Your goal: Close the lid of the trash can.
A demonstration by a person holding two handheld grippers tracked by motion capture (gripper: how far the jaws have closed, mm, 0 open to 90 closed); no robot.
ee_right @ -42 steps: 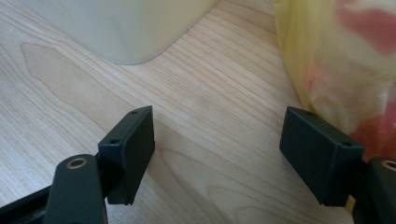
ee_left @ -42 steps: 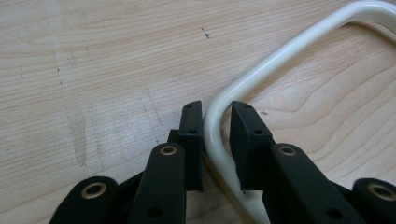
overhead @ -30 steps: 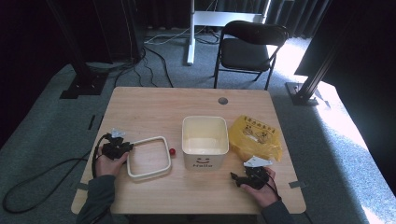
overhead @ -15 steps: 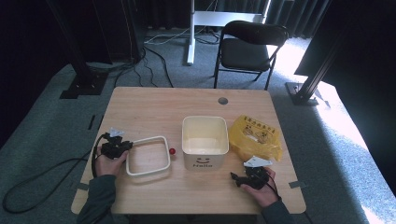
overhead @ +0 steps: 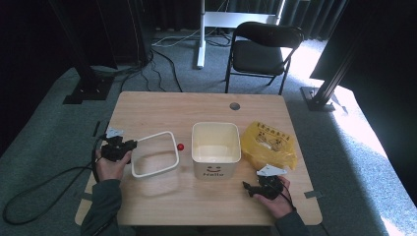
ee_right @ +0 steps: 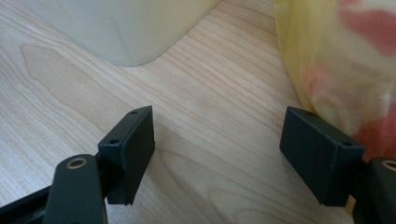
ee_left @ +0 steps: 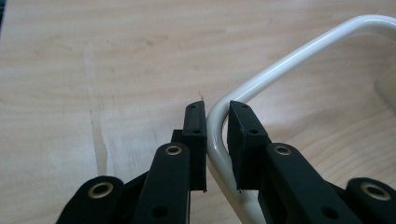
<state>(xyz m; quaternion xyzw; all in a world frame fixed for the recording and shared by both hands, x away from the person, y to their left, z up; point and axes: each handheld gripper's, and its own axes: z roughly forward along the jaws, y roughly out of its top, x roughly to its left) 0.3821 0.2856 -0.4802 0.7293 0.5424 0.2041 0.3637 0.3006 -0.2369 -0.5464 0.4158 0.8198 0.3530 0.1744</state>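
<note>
A white rounded-square frame [overhead: 156, 134] hangs tilted above the table [overhead: 147, 110] at the left, and its shadow lies on the wood below it. My left gripper [overhead: 131, 146] is shut on the frame's left corner. In the left gripper view the pads [ee_left: 196, 135] pinch the white tube [ee_left: 289, 58] at its bend, with my left gripper [ee_left: 217, 135] closed around it. My right gripper [overhead: 248, 187] rests near the front right edge, open with nothing between its fingers. In the right gripper view my right gripper [ee_right: 217, 154] points at bare wood between the bin and the bag.
A cream bin [overhead: 215, 169] with a "Hello" face stands at the table's middle. A small red ball [overhead: 180, 146] lies just left of it. A yellow plastic bag [overhead: 269, 143] lies to its right. A black chair [overhead: 263, 49] stands behind the table.
My left gripper has risen and lifted the white frame off the table; the frame now sits higher and tilted. The right hand has stayed where it was.
</note>
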